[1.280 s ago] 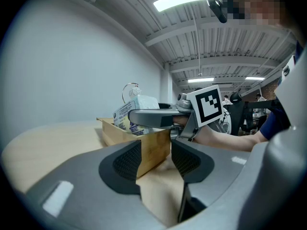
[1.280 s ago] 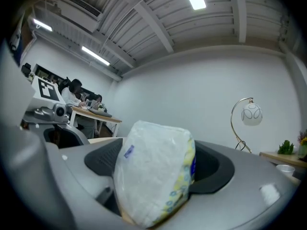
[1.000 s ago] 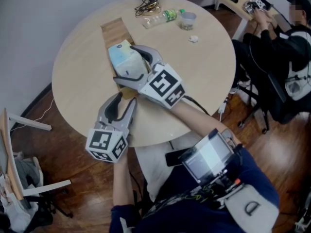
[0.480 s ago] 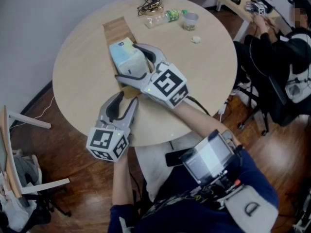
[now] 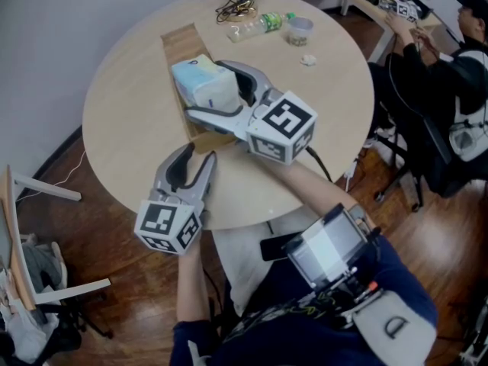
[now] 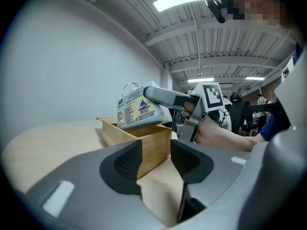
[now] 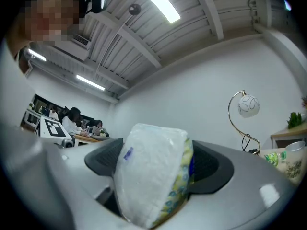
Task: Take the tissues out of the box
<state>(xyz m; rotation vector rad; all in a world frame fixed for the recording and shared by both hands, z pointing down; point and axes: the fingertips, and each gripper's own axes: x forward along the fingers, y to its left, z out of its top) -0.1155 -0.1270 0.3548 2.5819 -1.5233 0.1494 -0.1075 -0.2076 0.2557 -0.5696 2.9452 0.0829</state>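
Observation:
A tissue pack [image 5: 200, 81] in pale blue wrapping hangs tilted over the open wooden box [image 5: 183, 46] on the round table [image 5: 122, 105]. My right gripper [image 5: 204, 90] is shut on the tissue pack, one finger on each side. The right gripper view shows the tissue pack [image 7: 151, 171] filling the gap between the pads. In the left gripper view the tissue pack [image 6: 139, 110] sits just above the box's rim. My left gripper [image 5: 197, 155] is at the box's near end. There the wooden box [image 6: 156, 145] fills the space between its pads, which lie against it.
At the table's far side lie a plastic bottle [image 5: 259, 25], a cable tangle [image 5: 232, 6], a small cup [image 5: 296, 30] and a white scrap [image 5: 307, 60]. Seated people [image 5: 435, 67] are at the right. A white frame [image 5: 30, 273] stands on the floor at the left.
My right gripper has risen and rolled with the tissue pack, which now stands higher and more tilted over the box. The left gripper and the box have not moved.

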